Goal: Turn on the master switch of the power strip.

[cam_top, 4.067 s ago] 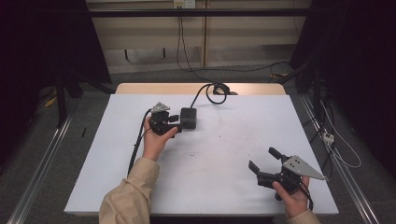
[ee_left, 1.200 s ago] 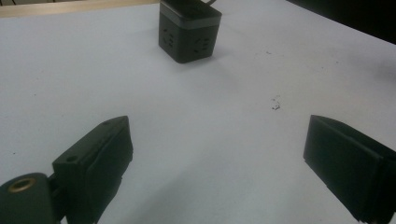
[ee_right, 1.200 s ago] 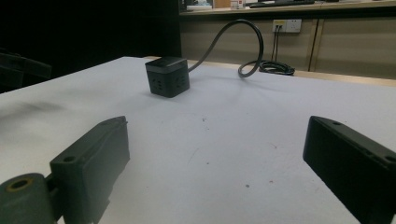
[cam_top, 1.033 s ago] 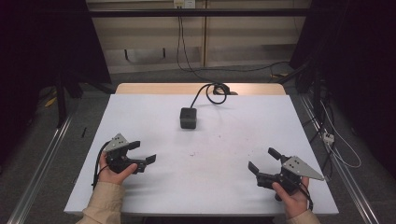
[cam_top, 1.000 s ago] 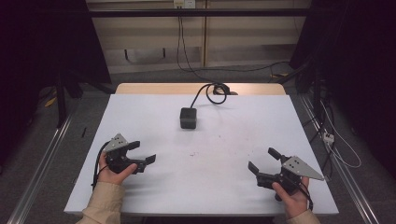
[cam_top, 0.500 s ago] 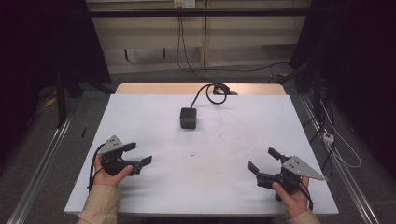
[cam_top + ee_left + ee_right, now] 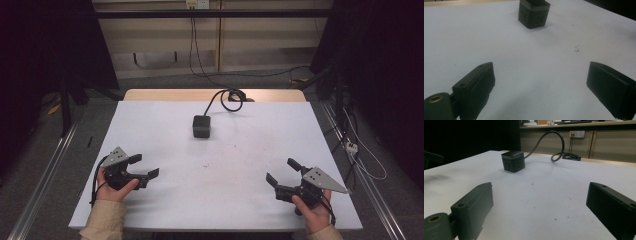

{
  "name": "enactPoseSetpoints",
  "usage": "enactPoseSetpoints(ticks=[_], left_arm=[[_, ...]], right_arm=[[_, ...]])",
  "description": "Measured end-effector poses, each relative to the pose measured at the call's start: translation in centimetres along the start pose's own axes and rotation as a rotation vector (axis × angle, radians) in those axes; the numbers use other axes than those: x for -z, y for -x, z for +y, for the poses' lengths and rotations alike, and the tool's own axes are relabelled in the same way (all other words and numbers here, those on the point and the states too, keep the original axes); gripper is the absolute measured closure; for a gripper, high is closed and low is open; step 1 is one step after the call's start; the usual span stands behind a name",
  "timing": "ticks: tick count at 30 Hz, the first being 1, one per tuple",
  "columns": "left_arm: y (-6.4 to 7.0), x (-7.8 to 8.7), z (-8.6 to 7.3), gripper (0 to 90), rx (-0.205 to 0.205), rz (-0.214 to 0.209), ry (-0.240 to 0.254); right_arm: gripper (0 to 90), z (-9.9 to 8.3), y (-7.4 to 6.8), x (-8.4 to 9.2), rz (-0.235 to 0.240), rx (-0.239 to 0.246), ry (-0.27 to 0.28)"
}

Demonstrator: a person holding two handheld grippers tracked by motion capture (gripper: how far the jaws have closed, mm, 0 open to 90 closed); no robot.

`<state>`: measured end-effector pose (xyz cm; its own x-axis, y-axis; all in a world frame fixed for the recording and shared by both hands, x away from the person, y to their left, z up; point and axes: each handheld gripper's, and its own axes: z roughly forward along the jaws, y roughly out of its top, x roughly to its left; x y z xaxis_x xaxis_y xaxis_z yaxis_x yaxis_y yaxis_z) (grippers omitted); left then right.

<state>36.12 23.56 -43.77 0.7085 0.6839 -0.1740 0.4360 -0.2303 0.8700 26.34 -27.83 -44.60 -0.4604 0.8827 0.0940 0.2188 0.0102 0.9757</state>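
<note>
High view: at lower left, left black two-jaw gripper [image 7: 141, 167] held in a hand, jaws spread, grasping nothing; at lower right, right black two-jaw gripper [image 7: 283, 171] with grey three-cornered plate, jaws likewise parted and empty. Between and beyond, matte white tabletop [image 7: 240, 150], lightly speckled. Farther up, centre frame, dark cube-shaped power socket block [image 7: 202, 126], well apart from both. Thick black cable [image 7: 224, 96] looping at far edge. Right gripper view adds socket holes on cube faces; left gripper view, same face closer.
</note>
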Motion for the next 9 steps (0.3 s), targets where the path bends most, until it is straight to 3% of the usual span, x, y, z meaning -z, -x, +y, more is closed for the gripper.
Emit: enactPoseSetpoints(ticks=[9], left_arm=[[0.05,0.02,0.01,7.7,-0.003,0.005,-0.002]], right_arm=[[6.8,-0.03,0.0,-0.14,0.004,0.003,-0.001]])
